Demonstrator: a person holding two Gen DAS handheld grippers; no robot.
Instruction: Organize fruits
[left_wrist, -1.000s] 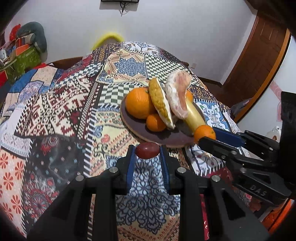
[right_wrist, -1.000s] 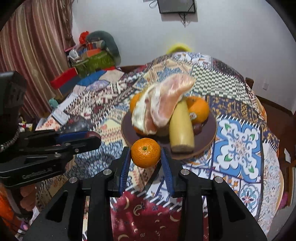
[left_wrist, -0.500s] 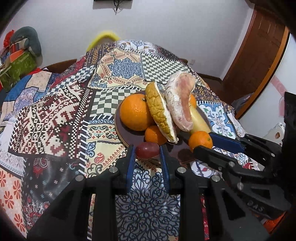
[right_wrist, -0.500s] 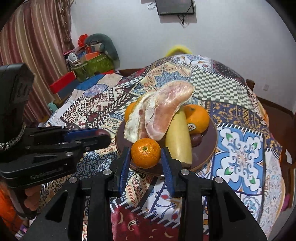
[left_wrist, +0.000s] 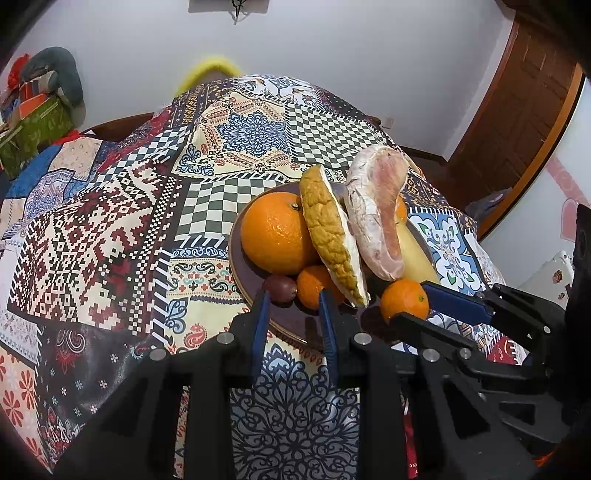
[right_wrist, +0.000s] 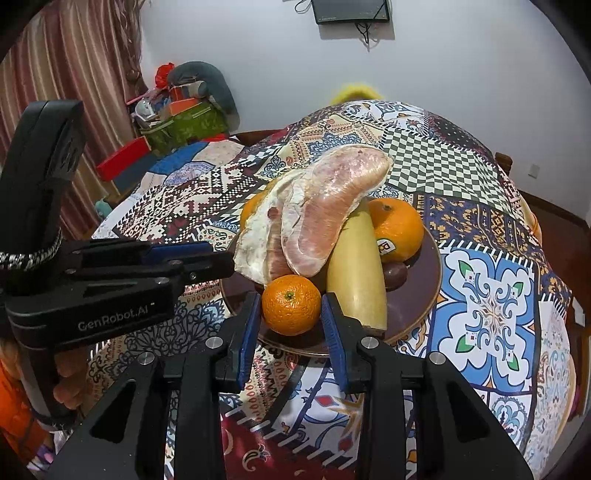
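The round table wears a patchwork tablecloth (left_wrist: 110, 240) that curves away on every side. Its far half and the stretch left of the plate (right_wrist: 424, 295) lie bare and give the widest room, while on the right the cloth drops off just beyond the plate. The plate is heaped. A banana (right_wrist: 356, 266) lies lengthwise, with a peeled pomelo segment (right_wrist: 325, 218) leaning over it and a slab of pomelo rind (left_wrist: 328, 236) tilted against a large orange (left_wrist: 275, 236). A small orange (left_wrist: 312, 284) sits under the rind, and a stickered orange (right_wrist: 397, 229) and a dark round fruit (right_wrist: 395, 271) sit at the far right side. That leaves only the near rim free. There the right gripper (right_wrist: 290, 299) clamps a mandarin (right_wrist: 291, 310) between both pads, just over the rim and close beside the banana's cut end. The left gripper (left_wrist: 293, 295) comes in at the plate's left near edge with its jaws drawn narrow. A dark red fruit (left_wrist: 279, 290) sits at their tips against the left-hand pad while the other pad stands clear of it, so no grip on it shows. The two grippers sit close side by side and crowd that edge. A hand (right_wrist: 70, 380) holds the left one. Beyond the table are a yellow chair back (left_wrist: 210, 66), a pile of boxes (right_wrist: 184, 125), a curtain (right_wrist: 55, 74) and a wooden door (left_wrist: 524, 110).
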